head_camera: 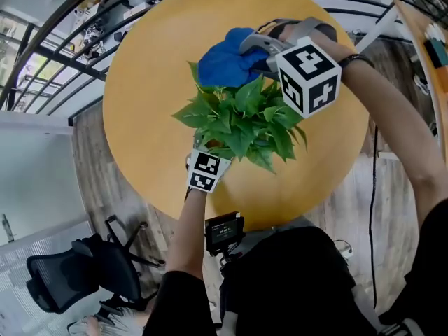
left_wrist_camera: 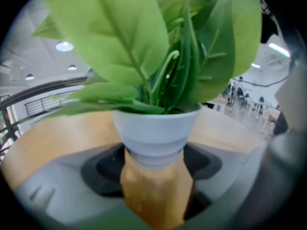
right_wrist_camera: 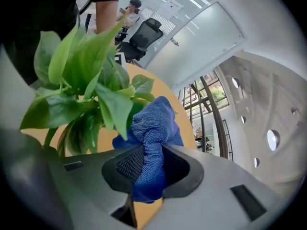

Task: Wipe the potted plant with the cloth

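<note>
The white pot (left_wrist_camera: 156, 128) is clamped at its foot by the left gripper (left_wrist_camera: 154, 159) near the middle of the round table (head_camera: 154, 82), and the blue cloth (right_wrist_camera: 151, 128) is pinched in the right gripper (right_wrist_camera: 146, 169) just beyond the leaves (head_camera: 241, 121). Leaves could be torn, or the pot tipped, if the cloth is dragged hard. Bare tabletop is left all round.
</note>
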